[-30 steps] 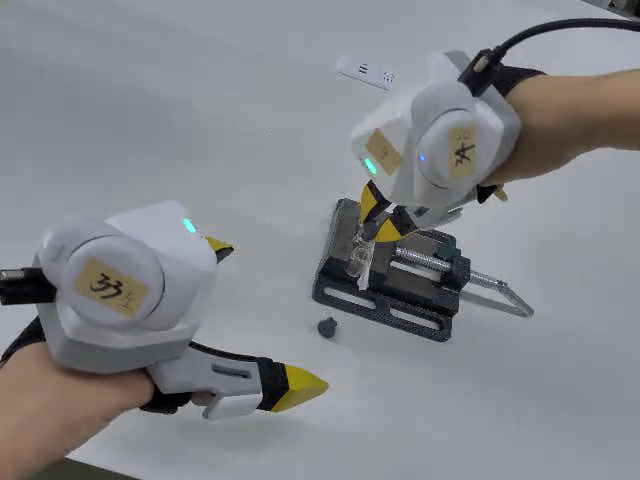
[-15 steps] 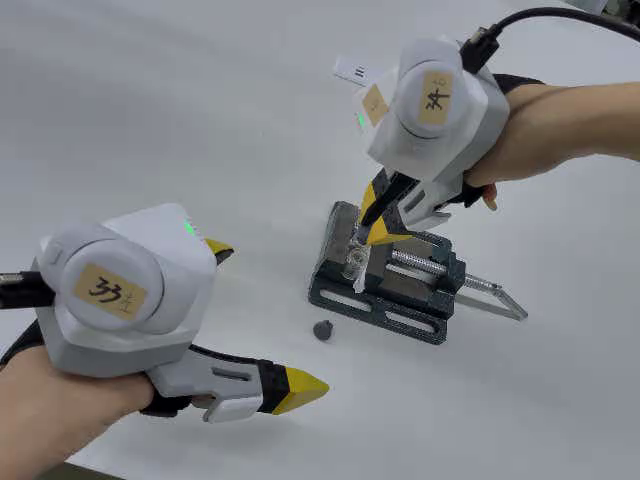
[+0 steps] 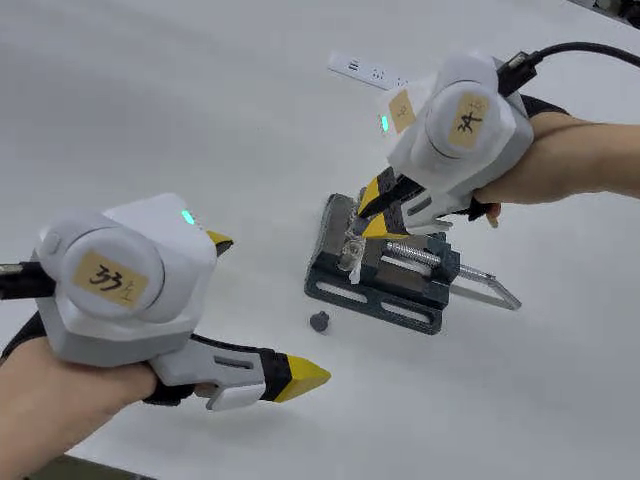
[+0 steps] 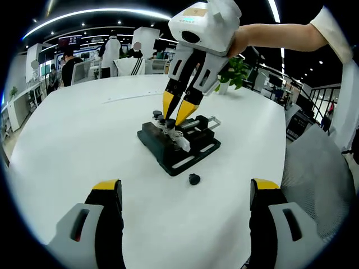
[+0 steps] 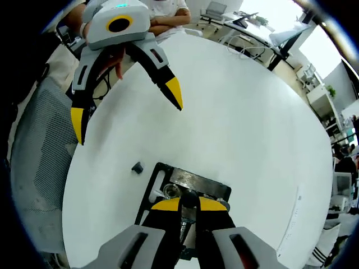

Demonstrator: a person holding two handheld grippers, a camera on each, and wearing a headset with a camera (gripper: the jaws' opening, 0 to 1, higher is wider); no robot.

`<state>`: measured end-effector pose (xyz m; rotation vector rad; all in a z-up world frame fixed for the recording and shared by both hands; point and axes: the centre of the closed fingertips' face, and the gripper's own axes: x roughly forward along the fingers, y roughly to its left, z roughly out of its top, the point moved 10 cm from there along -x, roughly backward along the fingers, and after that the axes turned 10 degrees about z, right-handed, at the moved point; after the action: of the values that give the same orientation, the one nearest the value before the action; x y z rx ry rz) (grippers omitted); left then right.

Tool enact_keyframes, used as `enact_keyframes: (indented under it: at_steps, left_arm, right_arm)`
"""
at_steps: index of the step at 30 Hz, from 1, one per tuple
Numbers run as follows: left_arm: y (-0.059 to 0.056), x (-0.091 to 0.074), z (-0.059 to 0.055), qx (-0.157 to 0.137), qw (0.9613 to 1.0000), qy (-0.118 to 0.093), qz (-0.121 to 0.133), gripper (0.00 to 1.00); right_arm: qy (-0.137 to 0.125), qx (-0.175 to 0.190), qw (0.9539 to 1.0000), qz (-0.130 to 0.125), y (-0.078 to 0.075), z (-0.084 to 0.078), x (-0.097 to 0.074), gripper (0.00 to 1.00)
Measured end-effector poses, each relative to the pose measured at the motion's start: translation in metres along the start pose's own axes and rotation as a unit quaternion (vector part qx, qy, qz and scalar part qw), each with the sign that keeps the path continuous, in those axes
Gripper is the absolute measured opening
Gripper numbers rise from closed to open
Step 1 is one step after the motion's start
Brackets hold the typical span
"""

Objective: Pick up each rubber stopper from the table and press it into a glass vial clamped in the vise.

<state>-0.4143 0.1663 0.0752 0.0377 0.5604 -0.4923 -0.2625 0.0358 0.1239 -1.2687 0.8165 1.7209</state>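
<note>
Right tool (image 3: 365, 218): jaws narrow, yellow tips pinched either side of a dark stopper (image 5: 189, 197), which looked gripped rather than free. The tips sat just above the glass vial (image 3: 347, 262) clamped in the vise (image 3: 385, 290).

Over the last second the tool's body went from bearing down on the vial, to lifted, to leaning off to the right with its tips low over the vise again. The head camera drifted too, so part of that was view shift.

Read: the stopper was probably not yet seated, and a second press from a new angle seemed likely.

Left tool (image 3: 275, 308): jaws wide, nothing in them, hovering as before, well apart from the vise.

Loose stopper (image 3: 319, 321) lay on the white surface (image 3: 200, 120) just in front of the vise, unmoved. It looked like the next to collect.
</note>
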Motion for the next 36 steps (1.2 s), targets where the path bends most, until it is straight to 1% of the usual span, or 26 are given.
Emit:
enact_keyframes:
  at_steps: [4, 6, 7, 11, 12, 14, 15, 17, 18, 19, 21, 23, 24, 26, 27, 28, 30, 31, 33, 35, 36]
  left_arm:
    - [-0.002, 0.001, 0.000, 0.000, 1.0000, 0.002, -0.001, 0.94]
    - [-0.002, 0.001, 0.000, 0.000, 1.0000, 0.001, -0.002, 0.94]
    - [-0.002, 0.001, 0.000, -0.001, 1.0000, 0.003, -0.002, 0.94]
    - [-0.004, 0.001, 0.000, 0.001, 1.0000, 0.004, -0.004, 0.93]
    - [-0.004, 0.001, 0.000, 0.001, 1.0000, 0.004, -0.004, 0.93]
    - [-0.004, 0.001, 0.000, -0.001, 1.0000, 0.005, -0.003, 0.93]
    - [-0.004, 0.001, 0.000, -0.002, 1.0000, 0.004, -0.003, 0.93]
    - [-0.004, 0.001, 0.001, -0.003, 1.0000, 0.004, -0.003, 0.93]
    - [-0.004, 0.001, 0.001, -0.002, 1.0000, 0.004, -0.003, 0.93]
    - [-0.005, 0.002, 0.001, -0.002, 1.0000, 0.003, -0.004, 0.93]
    - [-0.006, 0.002, 0.001, -0.001, 1.0000, 0.004, -0.005, 0.93]
    - [-0.007, 0.002, 0.001, -0.001, 1.0000, 0.004, -0.006, 0.93]
    - [-0.007, 0.002, 0.001, -0.001, 1.0000, 0.004, -0.007, 0.93]
    - [-0.007, 0.002, 0.001, 0.001, 1.0000, 0.005, -0.007, 0.93]
    - [-0.007, 0.002, 0.001, 0.001, 1.0000, 0.004, -0.008, 0.93]
    - [-0.006, 0.002, 0.002, 0.001, 1.0000, 0.004, -0.008, 0.93]
    - [-0.006, 0.002, 0.002, 0.001, 1.0000, 0.003, -0.008, 0.93]
    - [-0.005, 0.001, 0.002, 0.000, 1.0000, 0.003, -0.008, 0.93]
    - [-0.005, 0.001, 0.001, 0.000, 1.0000, 0.005, -0.008, 0.93]
    - [-0.005, 0.001, 0.000, 0.000, 0.9999, 0.006, -0.009, 0.93]
    - [-0.005, 0.001, 0.001, 0.000, 0.9999, 0.006, -0.009, 0.93]
  right_arm:
    - [-0.009, 0.014, 0.9997, -0.015, 0.004, -0.001, 0.000, 0.02]
    - [-0.024, 0.041, 0.9986, -0.026, 0.004, -0.001, 0.002, 0.02]
    - [-0.018, 0.032, 0.9990, -0.028, 0.006, -0.001, 0.002, 0.02]
    - [-0.030, 0.050, 0.9974, -0.044, 0.007, -0.002, 0.003, 0.02]
    - [-0.038, 0.055, 0.9966, -0.048, 0.009, -0.004, 0.003, 0.02]
    - [-0.057, 0.081, 0.9935, -0.056, 0.010, -0.006, 0.004, 0.02]
    - [-0.060, 0.073, 0.9937, -0.060, 0.012, -0.008, 0.003, 0.02]
    - [-0.076, 0.099, 0.9899, -0.067, 0.013, -0.010, 0.004, 0.02]
    - [-0.077, 0.097, 0.9899, -0.069, 0.013, -0.010, 0.004, 0.02]
    - [-0.080, 0.105, 0.9886, -0.072, 0.015, -0.008, 0.004, 0.02]
    - [-0.078, 0.110, 0.9879, -0.077, 0.016, -0.007, 0.004, 0.02]
    - [-0.073, 0.107, 0.9885, -0.078, 0.016, -0.006, 0.004, 0.02]
    - [-0.072, 0.108, 0.9887, -0.075, 0.014, -0.006, 0.003, 0.02]
    - [-0.068, 0.116, 0.9892, -0.057, 0.010, -0.005, 0.003, 0.02]
    - [-0.067, 0.134, 0.9877, -0.047, 0.010, -0.003, 0.003, 0.02]
    - [-0.064, 0.140, 0.9870, -0.046, 0.008, -0.002, 0.003, 0.02]
    - [-0.053, 0.132, 0.9887, -0.046, 0.007, 0.000, 0.004, 0.02]
    - [-0.051, 0.138, 0.9879, -0.049, 0.009, 0.000, 0.005, 0.03]
    - [-0.046, 0.140, 0.9877, -0.052, 0.011, 0.003, 0.005, 0.03]
    - [-0.044, 0.142, 0.9878, -0.047, 0.007, 0.003, 0.004, 0.03]
    - [-0.042, 0.133, 0.9893, -0.042, 0.007, 0.002, 0.004, 0.03]
